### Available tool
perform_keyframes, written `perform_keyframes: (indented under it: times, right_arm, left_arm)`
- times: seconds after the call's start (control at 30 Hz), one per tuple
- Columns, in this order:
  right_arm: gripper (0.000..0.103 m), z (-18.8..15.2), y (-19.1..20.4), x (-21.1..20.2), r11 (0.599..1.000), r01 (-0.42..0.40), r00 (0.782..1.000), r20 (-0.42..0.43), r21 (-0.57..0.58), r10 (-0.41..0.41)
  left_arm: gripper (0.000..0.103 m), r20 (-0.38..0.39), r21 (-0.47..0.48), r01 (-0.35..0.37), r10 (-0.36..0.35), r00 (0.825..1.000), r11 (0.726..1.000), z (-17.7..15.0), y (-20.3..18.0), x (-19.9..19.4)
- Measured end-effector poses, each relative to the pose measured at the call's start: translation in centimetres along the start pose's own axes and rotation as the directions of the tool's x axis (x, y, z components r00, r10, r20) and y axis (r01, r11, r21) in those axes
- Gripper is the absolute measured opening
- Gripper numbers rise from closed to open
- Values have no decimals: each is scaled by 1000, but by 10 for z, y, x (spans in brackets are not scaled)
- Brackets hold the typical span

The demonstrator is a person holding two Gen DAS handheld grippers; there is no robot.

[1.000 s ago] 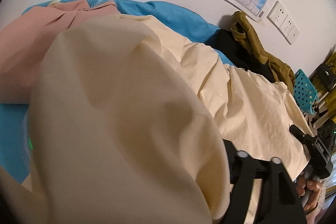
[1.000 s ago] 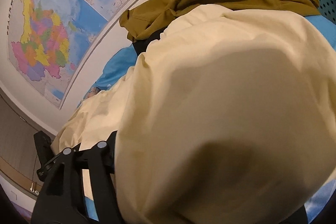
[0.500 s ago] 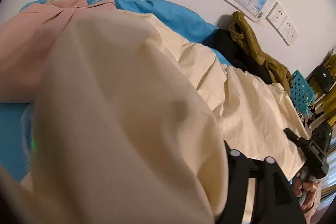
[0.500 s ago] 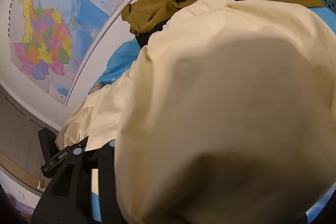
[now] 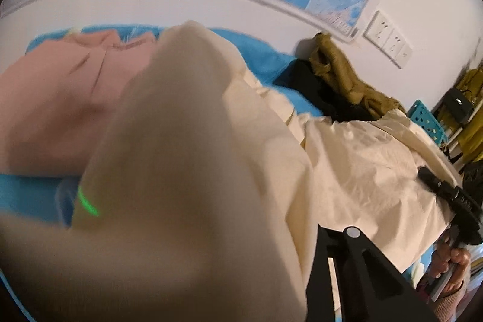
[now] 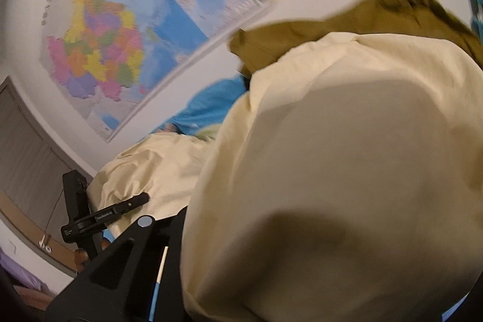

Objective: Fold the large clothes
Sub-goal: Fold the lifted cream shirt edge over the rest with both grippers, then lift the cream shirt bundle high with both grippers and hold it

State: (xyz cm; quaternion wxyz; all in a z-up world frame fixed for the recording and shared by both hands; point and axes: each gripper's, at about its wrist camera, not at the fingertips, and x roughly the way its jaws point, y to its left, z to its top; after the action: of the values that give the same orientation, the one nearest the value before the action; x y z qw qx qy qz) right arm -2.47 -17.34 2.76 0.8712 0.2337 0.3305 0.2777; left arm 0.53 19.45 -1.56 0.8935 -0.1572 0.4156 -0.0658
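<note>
A large cream garment (image 5: 362, 159) lies spread over a blue bed and is bunched up close over both cameras. In the left wrist view it hides my fingertips; only one black finger (image 5: 359, 270) shows at the bottom. The right gripper (image 5: 430, 178) sits at the cloth's far right edge, held by a hand (image 5: 452, 267). In the right wrist view the cream garment (image 6: 347, 171) fills the right side, one black finger (image 6: 126, 261) shows, and the left gripper (image 6: 135, 201) bites the cloth's far edge. Both sets of jaws are closing with cream fabric between them, and the cloth hangs lifted from each.
A pink garment (image 5: 60, 110) lies at the left of the blue sheet (image 5: 265, 59). Black (image 5: 326, 101) and olive (image 5: 347, 74) clothes are heaped against the wall under a map and sockets (image 5: 389, 41). A teal basket (image 5: 428, 122) stands at the right.
Both grippers have risen and pulled the cream cloth up with them. The visible black fingers have moved inward, so the jaws stand narrower. More of the wall and map shows now.
</note>
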Motion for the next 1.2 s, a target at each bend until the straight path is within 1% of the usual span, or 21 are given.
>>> perform_keyframes:
  times: [0.2, 0.37, 0.5, 0.63, 0.87, 1.0, 1.13, 1.2]
  right_arm:
    - [14, 17, 30, -15, 997, -44, 998, 32, -59, 46]
    - [14, 29, 50, -23, 991, -81, 994, 58, -104, 88]
    - [14, 40, 65, -21, 987, -103, 992, 62, -124, 111]
    - [14, 50, 79, -15, 981, -122, 989, 60, -150, 132]
    - [14, 73, 111, 12, 965, -165, 983, 44, -201, 177]
    - [14, 85, 129, 32, 955, -196, 978, 27, -221, 207]
    - [14, 97, 152, 58, 943, -226, 972, 3, -245, 234]
    - [14, 102, 160, 70, 940, -243, 968, -6, -241, 249]
  left_arm:
    - [21, 68, 54, 20, -23, 997, 998, 13, -17, -31]
    - [21, 126, 88, 8, -19, 992, 996, 24, -24, -54]
    - [20, 158, 96, -5, -10, 987, 995, 32, -24, -64]
    - [20, 192, 89, -20, 3, 981, 996, 38, -13, -78]
    - [20, 251, 80, -84, 62, 966, 993, 61, 6, -104]
    - [20, 292, 59, -137, 114, 950, 989, 75, 23, -120]
    - [20, 321, 35, -185, 164, 933, 982, 90, 38, -127]
    - [20, 336, 21, -216, 196, 921, 976, 98, 46, -133]
